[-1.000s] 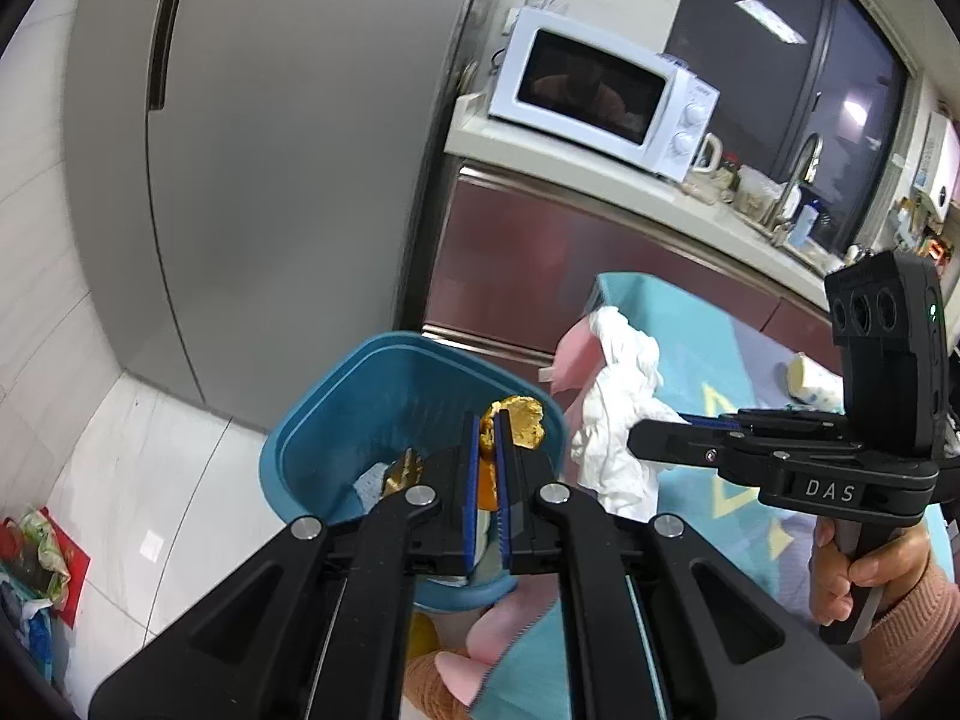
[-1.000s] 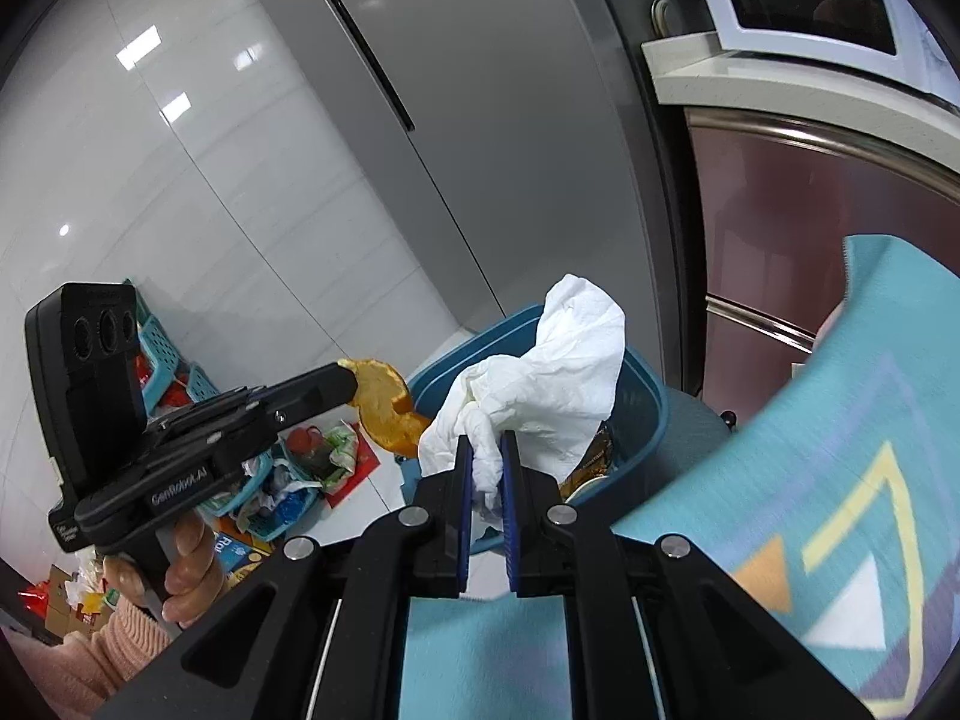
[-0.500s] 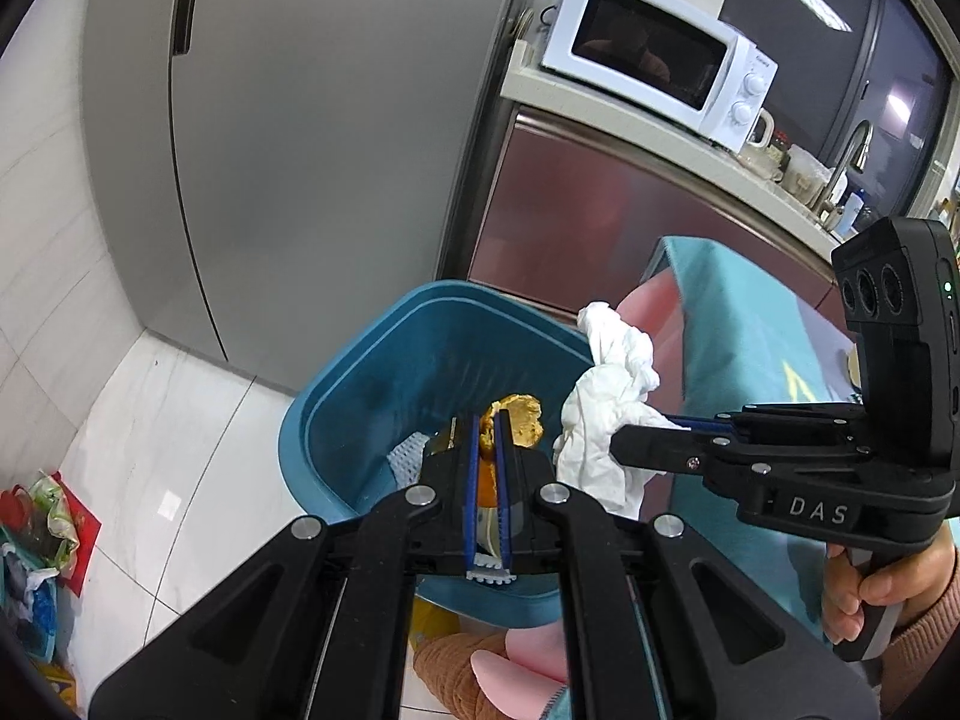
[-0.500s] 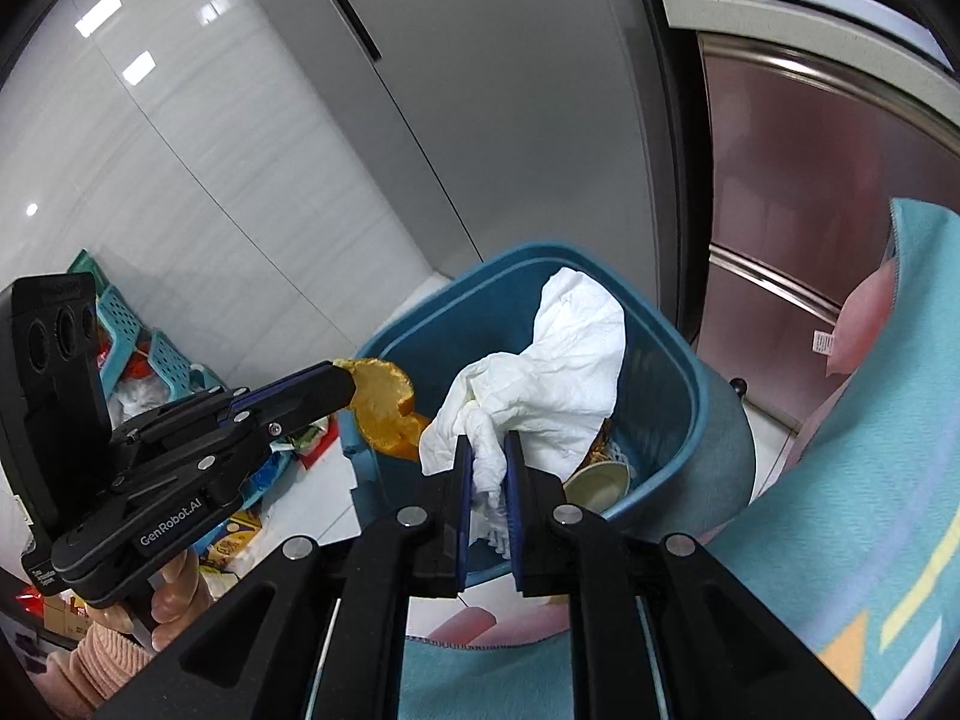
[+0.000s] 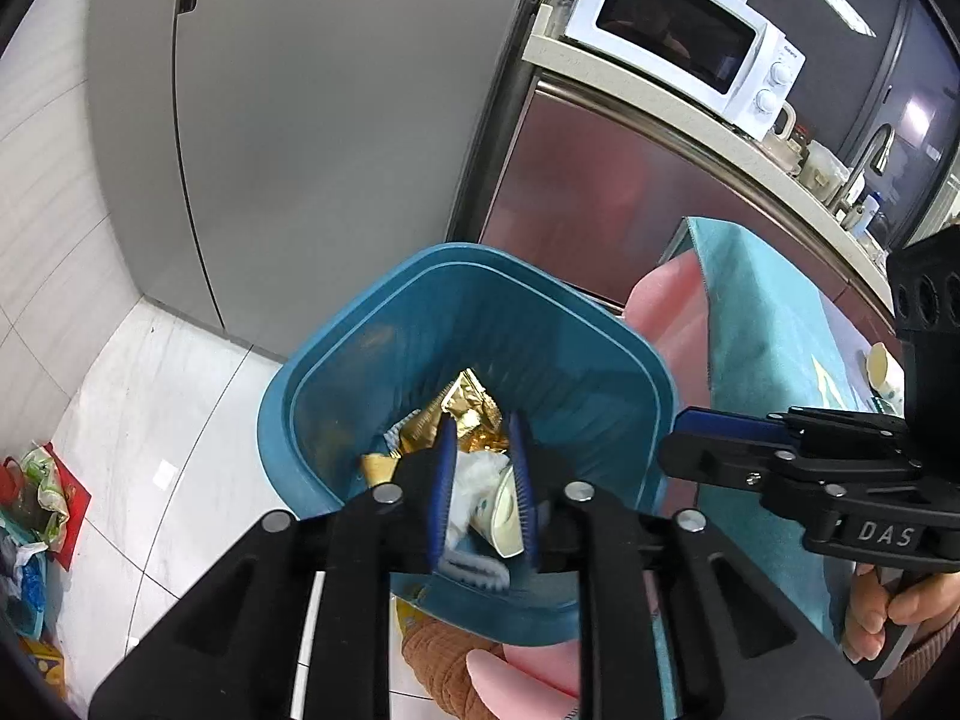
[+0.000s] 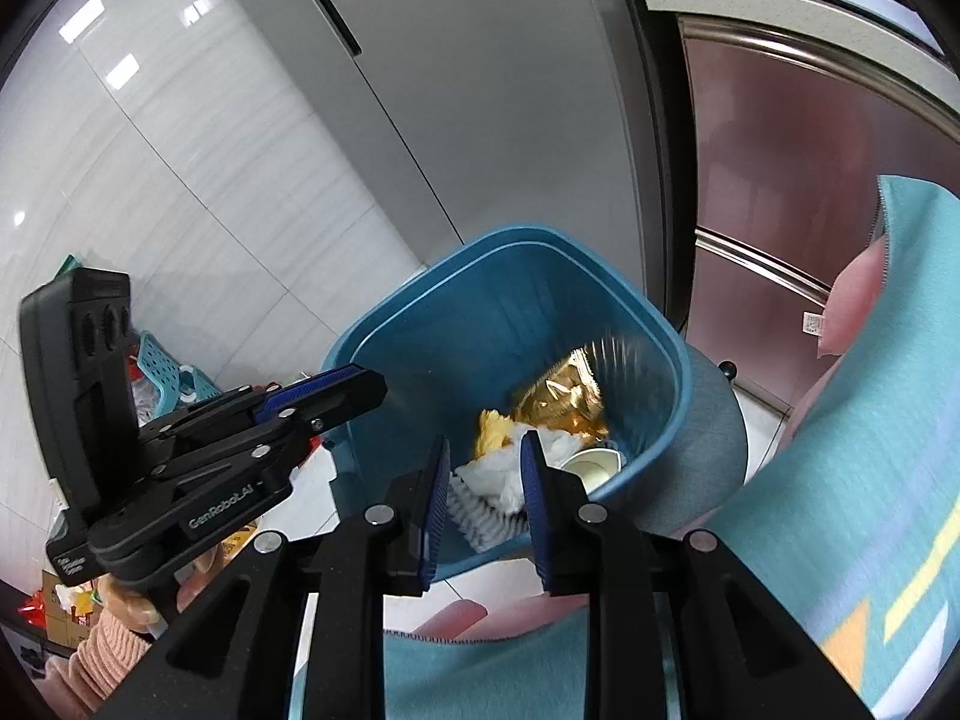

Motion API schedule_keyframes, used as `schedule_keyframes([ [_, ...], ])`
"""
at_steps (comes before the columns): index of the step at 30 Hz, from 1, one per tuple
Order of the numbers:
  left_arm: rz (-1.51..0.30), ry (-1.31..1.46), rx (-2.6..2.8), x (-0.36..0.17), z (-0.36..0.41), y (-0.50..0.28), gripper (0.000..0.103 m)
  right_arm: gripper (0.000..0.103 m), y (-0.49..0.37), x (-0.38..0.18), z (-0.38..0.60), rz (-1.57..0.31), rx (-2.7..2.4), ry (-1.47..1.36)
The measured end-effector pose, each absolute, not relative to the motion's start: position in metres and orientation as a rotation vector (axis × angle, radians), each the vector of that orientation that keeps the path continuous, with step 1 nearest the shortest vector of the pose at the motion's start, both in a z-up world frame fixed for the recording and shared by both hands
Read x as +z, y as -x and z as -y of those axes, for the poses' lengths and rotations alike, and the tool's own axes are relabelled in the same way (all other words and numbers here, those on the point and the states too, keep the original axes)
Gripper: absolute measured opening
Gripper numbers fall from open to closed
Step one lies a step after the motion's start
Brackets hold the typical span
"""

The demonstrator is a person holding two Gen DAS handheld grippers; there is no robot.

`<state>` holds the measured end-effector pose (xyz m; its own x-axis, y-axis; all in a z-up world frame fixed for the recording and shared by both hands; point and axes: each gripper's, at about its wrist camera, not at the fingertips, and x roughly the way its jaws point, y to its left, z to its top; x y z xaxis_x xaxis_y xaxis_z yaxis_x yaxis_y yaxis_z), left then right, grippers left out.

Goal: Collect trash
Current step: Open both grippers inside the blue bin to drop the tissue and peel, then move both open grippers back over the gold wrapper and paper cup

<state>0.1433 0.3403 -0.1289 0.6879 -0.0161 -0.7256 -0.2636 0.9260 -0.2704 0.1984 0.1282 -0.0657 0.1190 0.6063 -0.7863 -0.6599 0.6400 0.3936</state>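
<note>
A blue trash bin (image 5: 576, 324) (image 6: 420, 354) stands on the floor beside the table. Inside lie a gold wrapper (image 5: 465, 414) (image 6: 561, 399), a white crumpled tissue (image 5: 480, 474) (image 6: 498, 477), a paper cup (image 5: 504, 510) (image 6: 591, 465) and an orange peel (image 6: 492, 429). My left gripper (image 5: 480, 426) is open and empty above the bin's near rim. My right gripper (image 6: 486, 447) is open and empty above the bin too; it also shows in the left wrist view (image 5: 714, 420). The left gripper shows in the right wrist view (image 6: 336, 384).
A grey fridge (image 5: 312, 120) and a steel cabinet (image 5: 600, 192) with a white microwave (image 5: 678, 36) stand behind the bin. The table with a teal cloth (image 5: 762, 348) (image 6: 870, 480) lies to the right. Bags and baskets clutter the floor at left (image 5: 36, 498) (image 6: 156, 378).
Both grippers have opened over the bin. The orange peel and the white tissue have dropped from the jaws and now lie inside the bin.
</note>
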Motion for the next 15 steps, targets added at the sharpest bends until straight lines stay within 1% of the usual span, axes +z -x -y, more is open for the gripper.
schedule_keyframes([
  [2,-0.792,0.367,0.134,-0.124,-0.335,-0.141,0.019,0.023,-0.194,-0.060,-0.119,-1.100,0.934,0.049],
  [8,-0.725,0.325,0.083,-0.100,-0.307,-0.129,0.033,0.025,-0.177,-0.035,-0.084,-1.021,0.949,0.023],
  [9,-0.714,0.320,0.068,-0.095,-0.301,-0.126,0.036,0.027,-0.173,-0.030,-0.075,-1.006,0.948,0.016],
  [10,-0.701,0.315,0.047,-0.091,-0.293,-0.124,0.043,0.027,-0.171,-0.026,-0.069,-0.998,0.947,0.011],
  [11,-0.695,0.313,0.032,-0.087,-0.287,-0.122,0.046,0.027,-0.166,-0.020,-0.057,-0.978,0.942,0.004],
  [13,-0.679,0.300,-0.013,-0.080,-0.270,-0.118,0.048,0.027,-0.160,-0.014,-0.041,-0.956,0.933,-0.008],
  [15,-0.671,0.285,-0.053,-0.074,-0.253,-0.116,0.050,0.031,-0.151,-0.005,-0.018,-0.921,0.905,-0.016],
])
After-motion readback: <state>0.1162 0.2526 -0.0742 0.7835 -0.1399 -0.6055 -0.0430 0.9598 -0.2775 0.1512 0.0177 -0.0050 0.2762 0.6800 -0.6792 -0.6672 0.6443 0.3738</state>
